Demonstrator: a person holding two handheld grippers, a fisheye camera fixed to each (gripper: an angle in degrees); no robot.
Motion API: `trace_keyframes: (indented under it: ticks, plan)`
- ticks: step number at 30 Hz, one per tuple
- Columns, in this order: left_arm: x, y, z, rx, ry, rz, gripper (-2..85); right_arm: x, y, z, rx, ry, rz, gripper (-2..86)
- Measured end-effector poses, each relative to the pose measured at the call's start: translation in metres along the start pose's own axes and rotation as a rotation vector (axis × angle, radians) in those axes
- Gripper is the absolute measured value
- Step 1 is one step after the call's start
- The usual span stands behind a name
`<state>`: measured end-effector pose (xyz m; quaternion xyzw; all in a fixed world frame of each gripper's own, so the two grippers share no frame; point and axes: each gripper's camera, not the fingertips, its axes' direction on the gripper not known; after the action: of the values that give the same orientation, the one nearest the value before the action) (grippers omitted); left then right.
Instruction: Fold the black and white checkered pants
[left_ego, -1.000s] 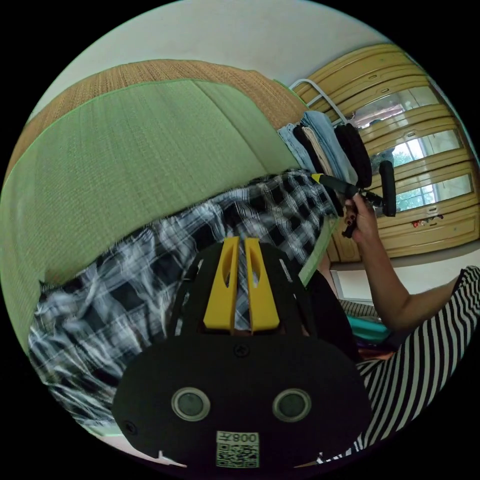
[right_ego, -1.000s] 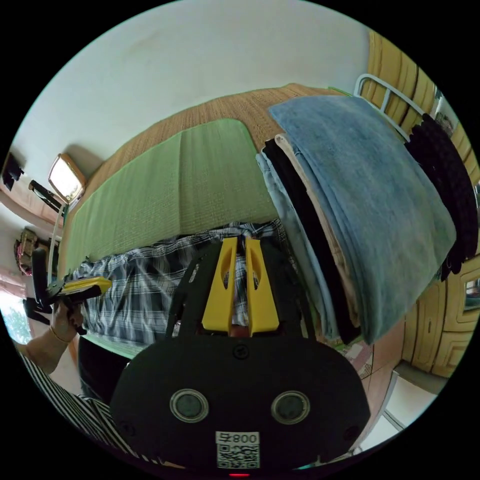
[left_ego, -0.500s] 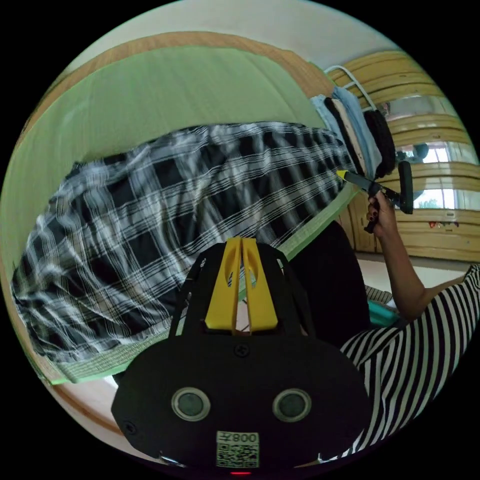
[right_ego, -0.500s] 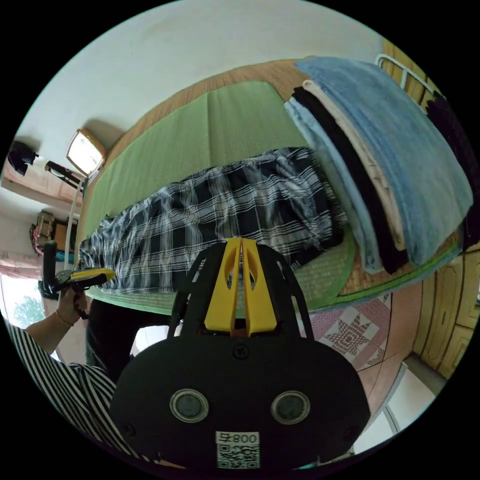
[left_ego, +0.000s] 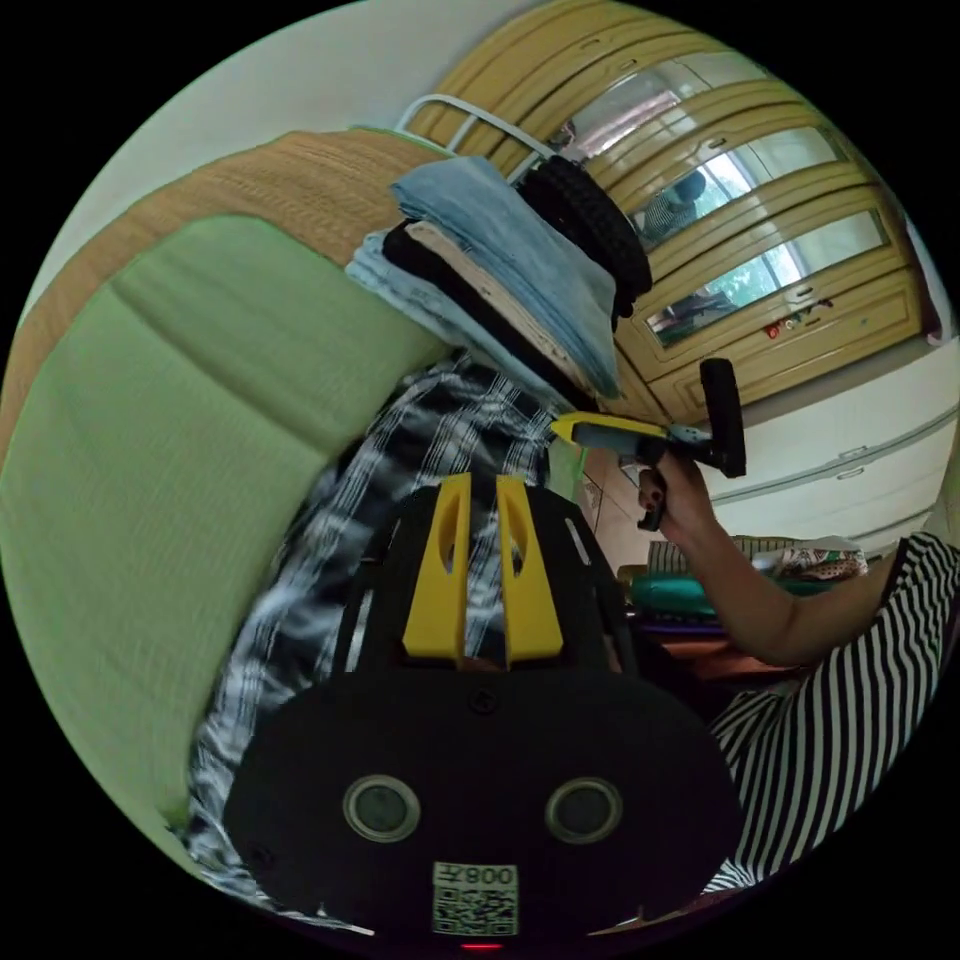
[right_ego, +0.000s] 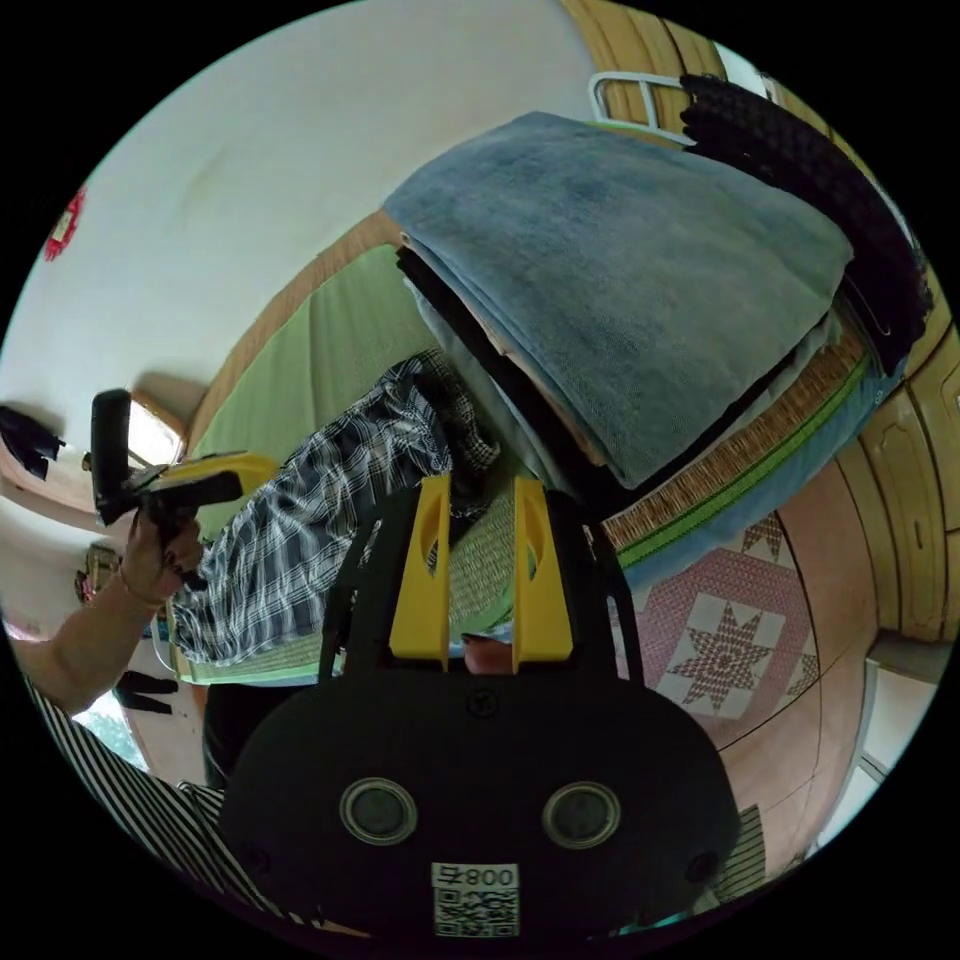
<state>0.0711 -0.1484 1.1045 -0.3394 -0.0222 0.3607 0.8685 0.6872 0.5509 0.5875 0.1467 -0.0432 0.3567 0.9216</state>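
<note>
Both views look close along the green mat (left_ego: 150, 480), sharing the checkered pants (right_ego: 300, 540).

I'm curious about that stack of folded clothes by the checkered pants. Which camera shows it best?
The right gripper view: the stack of folded clothes is large and sharp, its layers distinct. The left gripper view shows the same stack smaller and farther off, behind the checkered pants.

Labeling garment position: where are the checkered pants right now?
The checkered pants lie on the green mat near its edge, one end beside the stack of folded clothes; in the left gripper view they stretch past that gripper's fingers.
</note>
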Motion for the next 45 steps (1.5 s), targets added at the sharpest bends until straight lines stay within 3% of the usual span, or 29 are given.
trace_keyframes:
  ticks: [12, 24, 34, 45]
  plan:
    - [0.019, -0.110, 0.065, -0.295, -0.142, 0.136, 9.5, 0.022, 0.016, 0.024, 0.006, -0.140, 0.037, 7.0]
    - [0.053, -0.123, 0.042, -0.286, -0.077, 0.215, 3.4, 0.015, 0.036, 0.022, 0.081, -0.183, 0.045, 2.9]
    - [0.080, -0.092, -0.009, -0.289, -0.151, 0.343, 2.5, -0.027, 0.055, 0.017, 0.104, -0.207, 0.009, 2.7]
    - [0.055, 0.038, -0.141, -0.177, -0.152, 0.355, 1.1, -0.191, 0.090, 0.013, 0.055, -0.387, -0.338, 2.8]
